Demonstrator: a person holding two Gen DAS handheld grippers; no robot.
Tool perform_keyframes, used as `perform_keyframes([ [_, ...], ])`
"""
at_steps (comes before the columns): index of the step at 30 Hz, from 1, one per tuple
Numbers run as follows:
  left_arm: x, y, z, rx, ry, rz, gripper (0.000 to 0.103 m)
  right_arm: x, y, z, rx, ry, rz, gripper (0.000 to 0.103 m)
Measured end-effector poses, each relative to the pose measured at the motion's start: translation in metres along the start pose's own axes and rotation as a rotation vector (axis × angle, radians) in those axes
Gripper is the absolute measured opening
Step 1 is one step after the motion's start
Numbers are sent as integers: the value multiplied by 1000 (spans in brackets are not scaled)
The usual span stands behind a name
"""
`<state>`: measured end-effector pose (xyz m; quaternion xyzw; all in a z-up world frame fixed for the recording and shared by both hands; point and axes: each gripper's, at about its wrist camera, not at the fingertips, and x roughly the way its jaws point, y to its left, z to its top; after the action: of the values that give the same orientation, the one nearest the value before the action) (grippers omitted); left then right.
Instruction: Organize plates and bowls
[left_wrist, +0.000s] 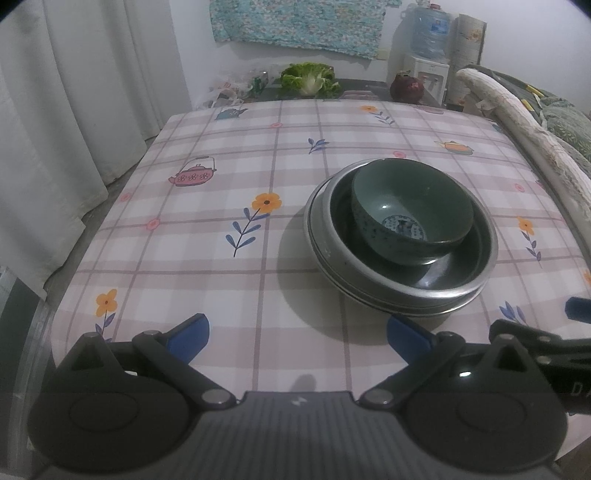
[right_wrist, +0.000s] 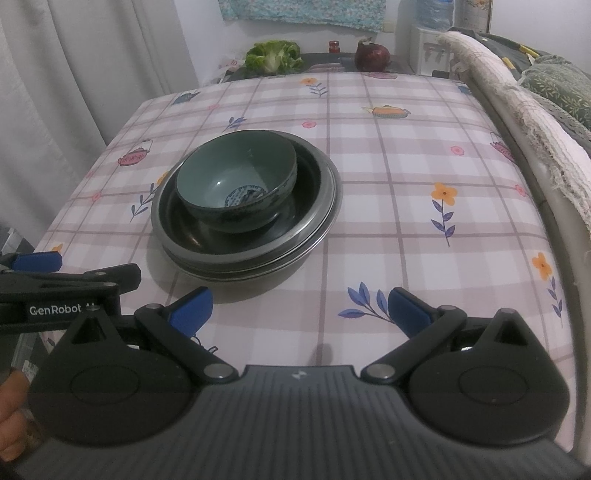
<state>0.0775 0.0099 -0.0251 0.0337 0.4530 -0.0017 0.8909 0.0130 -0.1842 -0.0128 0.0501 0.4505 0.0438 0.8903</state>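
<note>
On my tabletop (left_wrist: 221, 258), the plates (left_wrist: 325, 236) lie stacked mid-cloth, and the bowl (left_wrist: 410, 210) sits nested on top of them. Near the stack, short of it, my left tongs (left_wrist: 297, 334) and right tongs (right_wrist: 301, 308) gape wide, both holding nothing.

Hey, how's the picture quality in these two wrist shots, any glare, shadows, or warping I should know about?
Left wrist view: strong fisheye bending of the table edges, dark corner vignetting, a soft shadow left of the dish stack, and a small glint inside the green bowl. Right wrist view: same warping, the stack's shadow falls toward the camera, and the far cabbage looks soft.
</note>
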Motion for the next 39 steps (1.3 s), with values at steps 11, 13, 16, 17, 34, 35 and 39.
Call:
perform_keyframes([
  [11,0,1,0,0,0,1,103,0,1,-1,0,1,2,102],
  [13,0,1,0,-1,0,1,103,0,1,0,0,2,3,102],
  [16,0,1,0,-1,0,1,103,1,2,-1,0,2,3,102],
  [17,0,1,0,0,0,1,103,0,3,-1,0,2,4,102],
  [34,0,2,0,0,1,2,103,3,1,-2,0,9,11,102],
  [35,0,1,0,-1,0,2,103,3,2,-3,0,9,12,102],
  [39,0,3,0,-1,0,3,103,3,2,-2,-2,10,13,102],
])
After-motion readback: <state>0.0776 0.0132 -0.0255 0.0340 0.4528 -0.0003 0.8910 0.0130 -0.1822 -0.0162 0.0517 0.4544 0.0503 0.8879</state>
